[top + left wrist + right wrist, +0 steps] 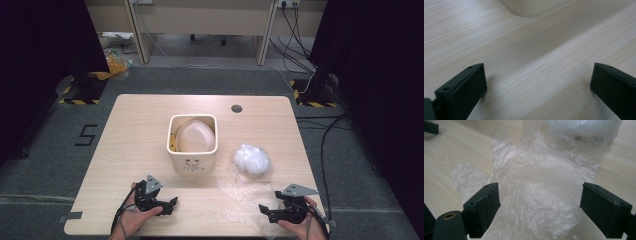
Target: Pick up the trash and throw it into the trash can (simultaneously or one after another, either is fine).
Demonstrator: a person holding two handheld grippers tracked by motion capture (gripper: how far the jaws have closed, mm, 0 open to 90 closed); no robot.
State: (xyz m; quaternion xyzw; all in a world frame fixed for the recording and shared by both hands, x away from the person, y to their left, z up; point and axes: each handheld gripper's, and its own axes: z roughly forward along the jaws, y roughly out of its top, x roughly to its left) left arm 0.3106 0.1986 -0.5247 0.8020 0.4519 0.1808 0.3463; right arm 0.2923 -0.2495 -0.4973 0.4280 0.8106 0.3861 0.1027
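Nearest me are my own two grippers, held low at the near edge of the table. My left gripper has its jaws spread wide over bare wood — nothing between them. My right gripper is just as wide open, its jaws standing to either side of a flat, clear plastic glove that lies spread on the tabletop, near right. Just beyond the glove sits a crumpled wad of clear plastic. Farther in, at the table's middle, stands a cream square bin with a pale rounded thing inside — I cannot tell what.
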